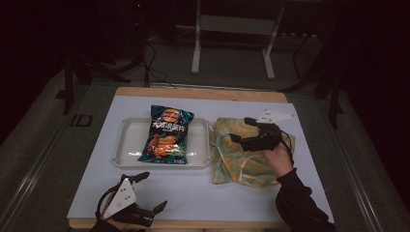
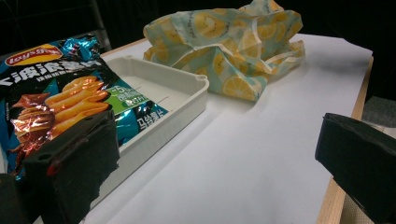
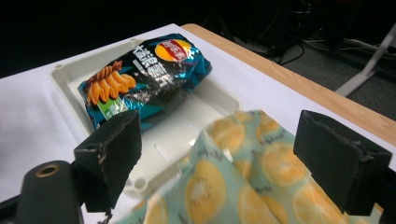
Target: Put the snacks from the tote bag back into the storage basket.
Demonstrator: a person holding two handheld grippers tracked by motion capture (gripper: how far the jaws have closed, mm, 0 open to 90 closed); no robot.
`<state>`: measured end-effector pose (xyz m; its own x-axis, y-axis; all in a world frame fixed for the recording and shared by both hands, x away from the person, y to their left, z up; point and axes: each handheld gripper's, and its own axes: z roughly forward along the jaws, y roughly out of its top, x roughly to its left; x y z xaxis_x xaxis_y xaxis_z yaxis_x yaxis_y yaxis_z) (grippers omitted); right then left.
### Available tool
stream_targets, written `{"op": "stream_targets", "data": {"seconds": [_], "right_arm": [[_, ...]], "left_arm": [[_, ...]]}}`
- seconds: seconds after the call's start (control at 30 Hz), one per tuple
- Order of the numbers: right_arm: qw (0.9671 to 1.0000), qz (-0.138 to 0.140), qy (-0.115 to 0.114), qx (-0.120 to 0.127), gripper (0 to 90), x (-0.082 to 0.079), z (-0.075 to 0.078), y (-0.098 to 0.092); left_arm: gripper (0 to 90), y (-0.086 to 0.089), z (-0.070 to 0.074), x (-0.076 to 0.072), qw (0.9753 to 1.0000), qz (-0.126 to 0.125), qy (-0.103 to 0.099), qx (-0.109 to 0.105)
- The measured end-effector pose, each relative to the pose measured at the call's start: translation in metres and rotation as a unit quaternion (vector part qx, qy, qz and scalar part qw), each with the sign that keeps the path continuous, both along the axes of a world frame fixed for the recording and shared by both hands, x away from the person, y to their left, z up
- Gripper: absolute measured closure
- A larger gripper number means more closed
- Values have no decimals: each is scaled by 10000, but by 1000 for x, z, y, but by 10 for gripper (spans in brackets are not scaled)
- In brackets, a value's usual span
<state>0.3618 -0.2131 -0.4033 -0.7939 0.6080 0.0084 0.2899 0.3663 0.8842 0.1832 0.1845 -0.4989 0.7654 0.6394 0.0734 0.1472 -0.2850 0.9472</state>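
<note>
Spread wide and holding nothing, the left gripper (image 1: 151, 192) sat at the table's (image 1: 203, 198) near edge. "Lay's" could be read on the chip bag (image 2: 56, 93); its other lettering was Chinese. That bag lay in a white tray (image 1: 128, 145), its upper end over the far rim. Just right of the tray, the lemon-print cloth bag (image 1: 241, 162) lay crumpled, contents hidden, under the right gripper (image 1: 240, 129), jaws apart and empty.
</note>
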Motion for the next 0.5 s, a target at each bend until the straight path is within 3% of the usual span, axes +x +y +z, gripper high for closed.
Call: {"op": "stream_targets", "data": {"seconds": [0.23, 0.5], "right_arm": [[9994, -306, -100, 145, 149, -16, -4, -28], [9978, -633, -155, 127, 145, -33, -13, -54]], "left_arm": [[1, 0, 0, 0, 10000, 5, 1, 8], [1, -1, 0, 0, 10000, 11, 10, 10]]}}
